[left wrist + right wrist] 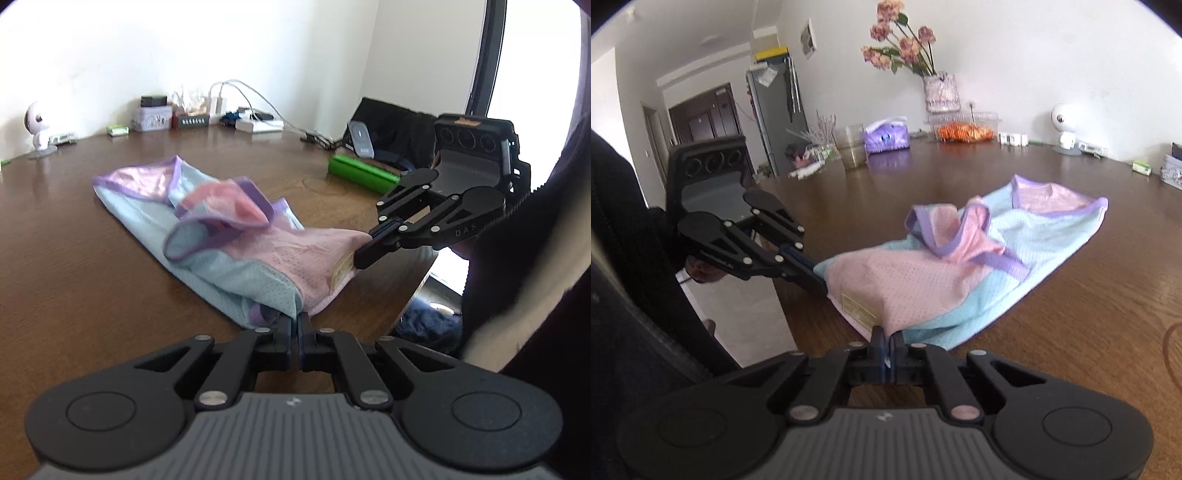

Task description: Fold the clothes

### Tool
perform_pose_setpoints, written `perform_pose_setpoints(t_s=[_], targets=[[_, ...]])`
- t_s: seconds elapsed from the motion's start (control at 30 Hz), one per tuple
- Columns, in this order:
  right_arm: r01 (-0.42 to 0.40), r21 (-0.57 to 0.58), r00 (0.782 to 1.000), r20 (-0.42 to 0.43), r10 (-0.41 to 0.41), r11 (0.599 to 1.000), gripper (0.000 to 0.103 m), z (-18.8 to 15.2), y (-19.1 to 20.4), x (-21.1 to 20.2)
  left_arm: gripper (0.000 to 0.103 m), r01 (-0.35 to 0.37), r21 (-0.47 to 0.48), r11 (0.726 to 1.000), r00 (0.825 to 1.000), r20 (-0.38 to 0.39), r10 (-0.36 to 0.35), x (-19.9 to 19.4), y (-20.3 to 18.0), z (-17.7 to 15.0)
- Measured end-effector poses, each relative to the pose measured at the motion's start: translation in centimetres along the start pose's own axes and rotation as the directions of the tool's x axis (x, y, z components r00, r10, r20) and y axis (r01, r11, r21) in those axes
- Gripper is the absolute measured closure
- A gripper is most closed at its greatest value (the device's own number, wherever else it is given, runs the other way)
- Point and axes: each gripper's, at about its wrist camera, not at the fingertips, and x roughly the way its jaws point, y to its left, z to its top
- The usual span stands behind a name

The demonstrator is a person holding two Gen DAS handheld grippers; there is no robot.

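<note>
Pink and pale-blue dotted mesh garment (236,254) with purple trim, dark brown wooden table (74,266)

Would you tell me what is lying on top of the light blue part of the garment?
A pink panel with purple-trimmed straps lies folded over the garment. The blue mesh beneath that fold, and the table under the garment, are covered.

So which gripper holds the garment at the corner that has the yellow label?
The right gripper; the label lies beside its fingers, while the left gripper pinches the blue corner.

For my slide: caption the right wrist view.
Both grippers, right gripper and left gripper, pinch the garment on the table.
</note>
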Motion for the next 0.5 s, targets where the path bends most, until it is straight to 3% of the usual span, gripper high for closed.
perform_pose_setpoints(t_s=[0.27,0.5], targets=[[0.056,0.006,0.986,0.158,-0.056,0.998,0.101,5.0,-3.8,-0.6,0.100,-0.070,0.101,0.992,0.996,0.069,0.063,0.9,4.7,6.3],[0.158,0.003,0.978,0.139,-0.156,0.987,0.101,10.1,-9.2,2.9,0.100,-0.099,0.082,0.992,0.995,0.043,0.095,5.2,11.5,11.5]])
